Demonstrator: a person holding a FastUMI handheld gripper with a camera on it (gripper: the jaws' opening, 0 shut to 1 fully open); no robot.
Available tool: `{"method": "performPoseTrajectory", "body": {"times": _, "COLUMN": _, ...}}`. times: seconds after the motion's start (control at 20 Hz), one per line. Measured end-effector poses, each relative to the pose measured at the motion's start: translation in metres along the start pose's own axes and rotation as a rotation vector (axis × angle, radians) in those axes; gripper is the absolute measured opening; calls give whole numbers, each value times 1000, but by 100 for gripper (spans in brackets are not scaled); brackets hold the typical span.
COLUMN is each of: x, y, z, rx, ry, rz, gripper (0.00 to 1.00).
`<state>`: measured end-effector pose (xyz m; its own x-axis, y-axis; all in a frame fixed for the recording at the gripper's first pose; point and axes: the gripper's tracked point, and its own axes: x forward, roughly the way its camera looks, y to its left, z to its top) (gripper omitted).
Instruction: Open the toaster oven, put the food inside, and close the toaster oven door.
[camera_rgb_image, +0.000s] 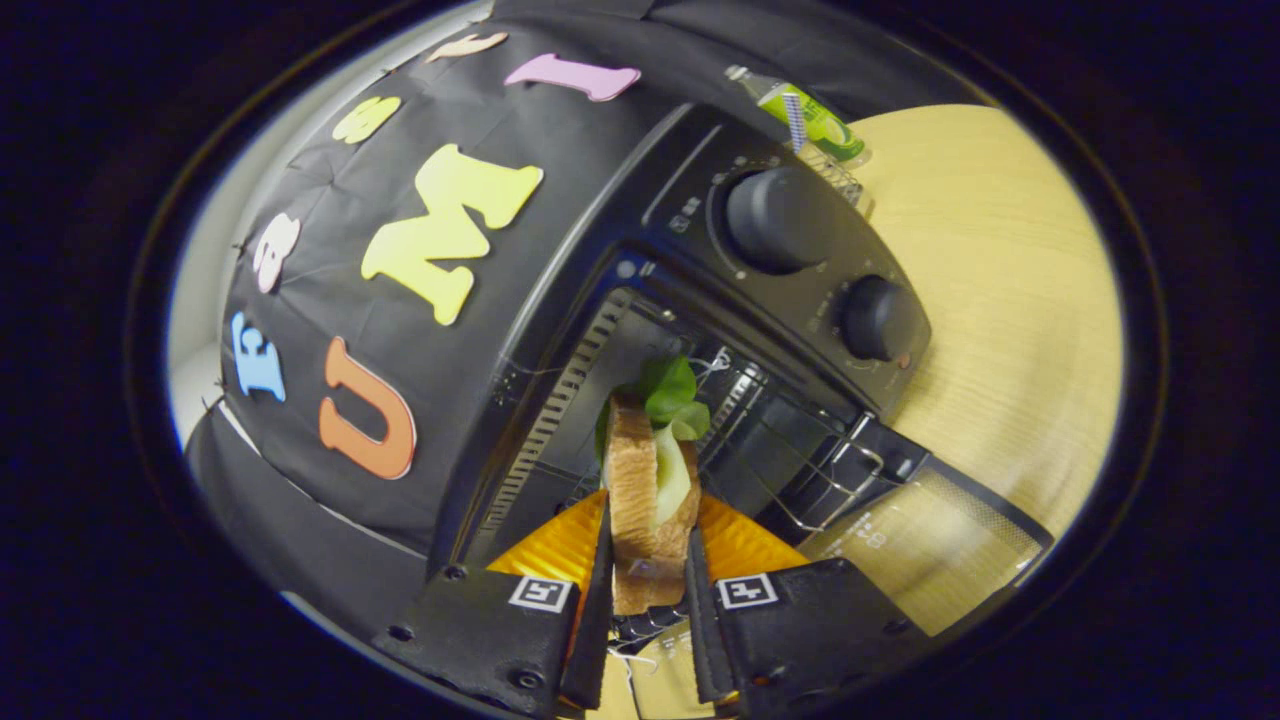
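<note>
Toaster oven (640, 250) comes first by size: a black box just ahead of the fingers, seen tilted, with its front open and the dark cavity facing the gripper. Its glass door (930, 540) hangs folded down beside the right-hand finger, lying over the pale wooden table (1010, 330) that the oven stands on. A wire rack (820, 470) shows inside the opening, running out toward the door. Two round black knobs sit on the control panel beyond the cavity, the larger knob (780, 218) farther off and the smaller knob (878, 318) nearer the door hinge. Past the oven's far corner lies a green bottle (815, 118) (its label too small to make out) by a small wire basket (835, 175).

The sandwich (650, 500), toast with green leaves sticking out of its far end, stands on edge between the fingers, its leafy tip reaching into the oven's mouth. The gripper (648, 590) is clamped on it, both black fingers pressing the bread's two faces.
</note>
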<state>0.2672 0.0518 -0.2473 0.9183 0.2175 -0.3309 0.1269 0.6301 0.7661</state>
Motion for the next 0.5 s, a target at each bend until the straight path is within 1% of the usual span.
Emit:
{"method": "performPoseTrajectory", "body": {"times": 0.15, "x": 14, "y": 6, "z": -18, "rx": -105, "ry": 77, "rz": 12, "gripper": 43}}
{"method": "performPoseTrajectory", "body": {"times": 0.2, "x": 20, "y": 4, "z": -22, "rx": -160, "ry": 104, "rz": 1, "gripper": 43}}
{"method": "performPoseTrajectory", "body": {"times": 0.25, "x": 27, "y": 10, "z": -20, "rx": -212, "ry": 115, "rz": 10, "gripper": 49}}
{"method": "performPoseTrajectory", "body": {"times": 0.4, "x": 31, "y": 12, "z": -24, "rx": -334, "ry": 136, "rz": 14, "gripper": 53}}
{"method": "performPoseTrajectory", "body": {"times": 0.5, "x": 28, "y": 11, "z": -26, "rx": -389, "ry": 144, "rz": 25, "gripper": 61}}
